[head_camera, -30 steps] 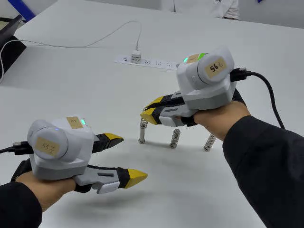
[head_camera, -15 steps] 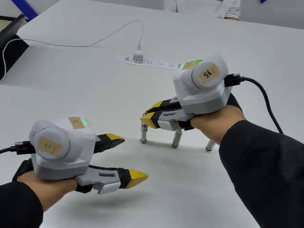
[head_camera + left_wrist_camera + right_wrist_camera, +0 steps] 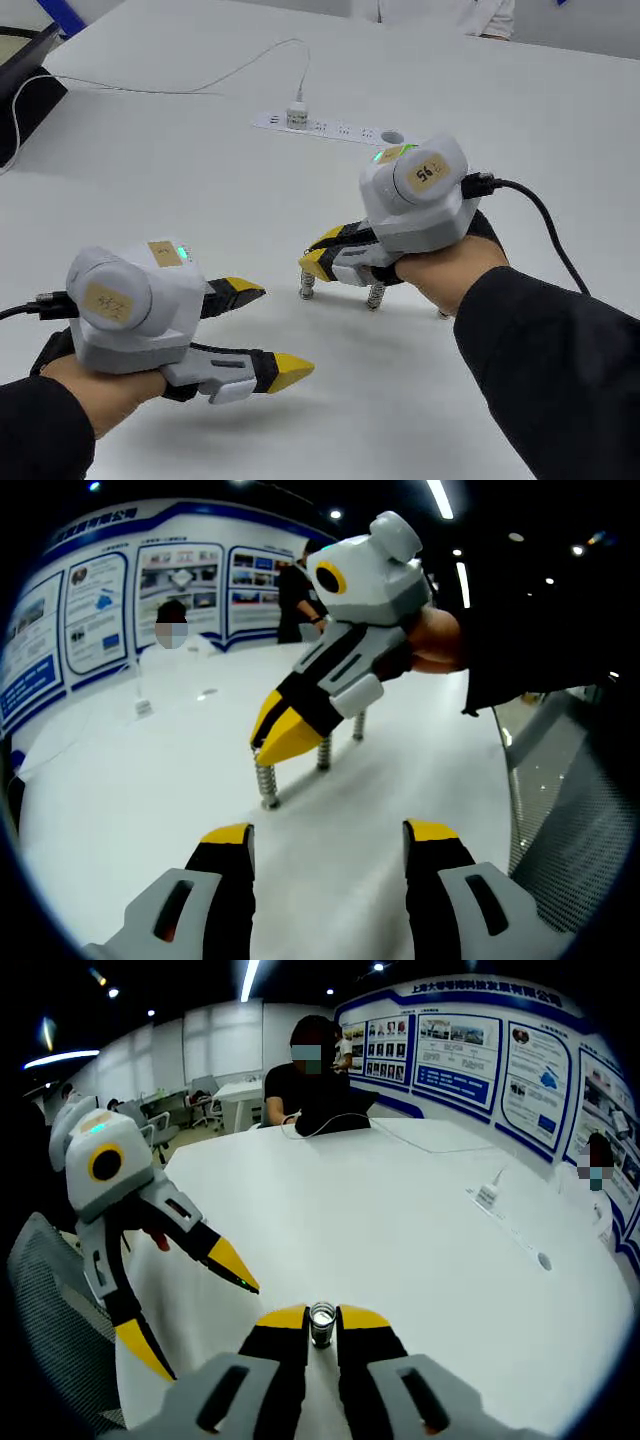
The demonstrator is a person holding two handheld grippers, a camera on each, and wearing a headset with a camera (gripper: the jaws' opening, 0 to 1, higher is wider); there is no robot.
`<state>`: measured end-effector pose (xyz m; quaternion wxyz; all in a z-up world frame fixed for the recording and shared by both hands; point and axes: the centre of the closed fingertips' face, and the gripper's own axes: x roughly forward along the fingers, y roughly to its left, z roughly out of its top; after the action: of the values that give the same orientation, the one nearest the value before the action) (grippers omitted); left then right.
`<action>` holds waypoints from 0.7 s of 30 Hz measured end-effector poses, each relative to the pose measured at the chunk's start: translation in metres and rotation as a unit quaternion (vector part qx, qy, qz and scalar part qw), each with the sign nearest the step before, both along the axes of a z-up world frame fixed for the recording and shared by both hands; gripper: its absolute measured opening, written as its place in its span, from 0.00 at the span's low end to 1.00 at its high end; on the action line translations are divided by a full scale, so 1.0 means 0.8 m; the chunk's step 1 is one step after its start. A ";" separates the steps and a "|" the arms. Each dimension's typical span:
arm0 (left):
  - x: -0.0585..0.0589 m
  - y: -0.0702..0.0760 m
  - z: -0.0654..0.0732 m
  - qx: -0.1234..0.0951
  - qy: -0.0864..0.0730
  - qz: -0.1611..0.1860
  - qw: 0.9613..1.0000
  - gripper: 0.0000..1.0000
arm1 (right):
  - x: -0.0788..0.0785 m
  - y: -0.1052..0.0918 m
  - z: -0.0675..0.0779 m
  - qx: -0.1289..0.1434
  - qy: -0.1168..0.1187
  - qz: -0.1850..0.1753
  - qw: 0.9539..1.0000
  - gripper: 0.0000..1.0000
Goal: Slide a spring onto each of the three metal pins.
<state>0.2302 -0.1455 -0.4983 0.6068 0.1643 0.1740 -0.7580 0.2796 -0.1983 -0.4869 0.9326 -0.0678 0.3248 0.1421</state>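
Three metal pins stand in a row on the white table (image 3: 180, 190). My right gripper (image 3: 314, 264) is shut on the spring (image 3: 322, 1322) at the top of the leftmost pin (image 3: 307, 286), with the coil held between its yellow tips. The middle pin (image 3: 376, 295) carries a spring. The hand mostly hides the third pin (image 3: 441, 313). In the left gripper view the pins show at the near pin (image 3: 266, 780), the middle pin (image 3: 324, 752) and the far pin (image 3: 358, 725), under the right gripper (image 3: 288, 732). My left gripper (image 3: 268, 330) hovers open and holds nothing, near the front left.
A white power strip (image 3: 335, 128) with a plugged cable (image 3: 200, 82) lies at the back of the table. A dark object (image 3: 25, 85) sits at the left edge. A seated person (image 3: 315, 1090) is at the table's far side.
My right gripper has come down along the leftmost pin with the spring, so less of the pin shows below its tips. The left gripper has barely moved.
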 end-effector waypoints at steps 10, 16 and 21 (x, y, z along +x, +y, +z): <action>0.001 0.000 -0.002 0.001 0.001 0.001 1.000 0.61 | 0.000 -0.003 -0.015 -0.006 0.016 -0.007 1.000 0.12; 0.002 -0.001 -0.001 0.001 0.001 0.003 1.000 0.61 | 0.001 -0.003 -0.017 -0.006 0.017 -0.008 1.000 0.12; 0.003 -0.001 -0.001 0.000 0.000 0.003 1.000 0.61 | 0.001 -0.003 -0.017 -0.007 0.018 -0.007 1.000 0.12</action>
<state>0.2323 -0.1462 -0.4991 0.6092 0.1640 0.1750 -0.7559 0.2801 -0.2005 -0.5006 0.9270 -0.0695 0.3432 0.1341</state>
